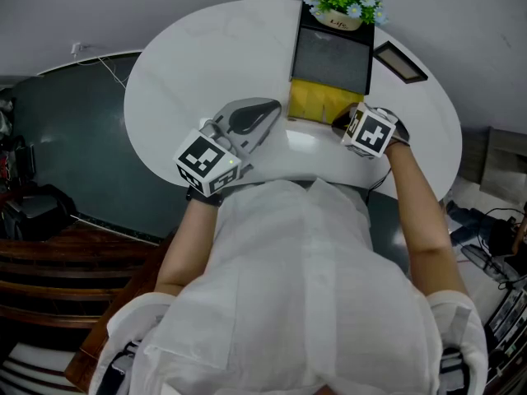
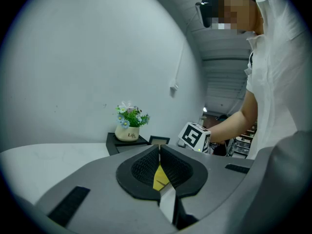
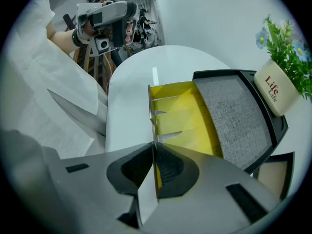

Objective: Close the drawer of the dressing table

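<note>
Your right gripper (image 3: 152,144), jaws pressed together, sits at the front edge of the yellow drawer (image 3: 180,116). Your left gripper (image 2: 160,149) is closed too, empty. The flower pot (image 3: 275,89) reads "Life".

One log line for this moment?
yellow drawer: pulled out of black box | right gripper: shut on its front wall | left gripper: shut, empty, above white round table

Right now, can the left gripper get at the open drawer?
Probably yes: only bare table lies between left gripper and yellow drawer; the right gripper pinches just one front corner.
</note>
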Demonstrator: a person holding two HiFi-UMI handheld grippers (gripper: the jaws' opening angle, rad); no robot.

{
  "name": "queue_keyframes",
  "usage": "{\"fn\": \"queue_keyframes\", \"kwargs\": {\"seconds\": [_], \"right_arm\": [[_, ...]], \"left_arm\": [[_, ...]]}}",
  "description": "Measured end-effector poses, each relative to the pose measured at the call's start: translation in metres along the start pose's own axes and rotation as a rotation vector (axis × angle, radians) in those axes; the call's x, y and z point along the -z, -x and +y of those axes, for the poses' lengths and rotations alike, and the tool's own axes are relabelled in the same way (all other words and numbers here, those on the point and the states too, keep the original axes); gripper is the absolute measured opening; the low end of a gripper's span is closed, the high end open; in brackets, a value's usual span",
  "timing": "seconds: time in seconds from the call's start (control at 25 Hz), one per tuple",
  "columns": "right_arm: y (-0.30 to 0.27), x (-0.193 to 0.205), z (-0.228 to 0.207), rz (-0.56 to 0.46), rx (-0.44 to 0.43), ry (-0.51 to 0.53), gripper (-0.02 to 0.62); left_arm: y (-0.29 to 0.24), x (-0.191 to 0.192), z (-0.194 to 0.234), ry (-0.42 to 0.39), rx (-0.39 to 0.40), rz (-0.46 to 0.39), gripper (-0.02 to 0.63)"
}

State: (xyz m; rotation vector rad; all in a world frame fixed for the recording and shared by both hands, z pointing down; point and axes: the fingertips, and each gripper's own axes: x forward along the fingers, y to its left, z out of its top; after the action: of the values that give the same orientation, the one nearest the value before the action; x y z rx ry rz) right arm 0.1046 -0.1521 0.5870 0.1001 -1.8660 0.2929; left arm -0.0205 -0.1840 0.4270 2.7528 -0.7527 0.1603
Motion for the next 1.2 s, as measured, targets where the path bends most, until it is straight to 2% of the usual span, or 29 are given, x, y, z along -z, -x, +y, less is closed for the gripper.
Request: {"fn": "queue_keyframes", "kwargs": {"seconds": [0.52,0.84,1.2], "right_arm": [[0.000,-0.002,-0.030,0.006,0.059,-0.016,0.026],[0.000,-0.004,-0.064,0.004,0.155,-0.026,0.026],[0.001,-0.006,-0.076,0.003,0.209,-0.015,0.026]], "left_arm": [[0.001,0.003,0.006,0.010,-0.007,0.005,0.018],[-0.004,0.007,0.012,0.020,-0.005,0.011,0.018],[-0.002,0.007,0.012,0.023,-0.010,0.011,0.018]]}}
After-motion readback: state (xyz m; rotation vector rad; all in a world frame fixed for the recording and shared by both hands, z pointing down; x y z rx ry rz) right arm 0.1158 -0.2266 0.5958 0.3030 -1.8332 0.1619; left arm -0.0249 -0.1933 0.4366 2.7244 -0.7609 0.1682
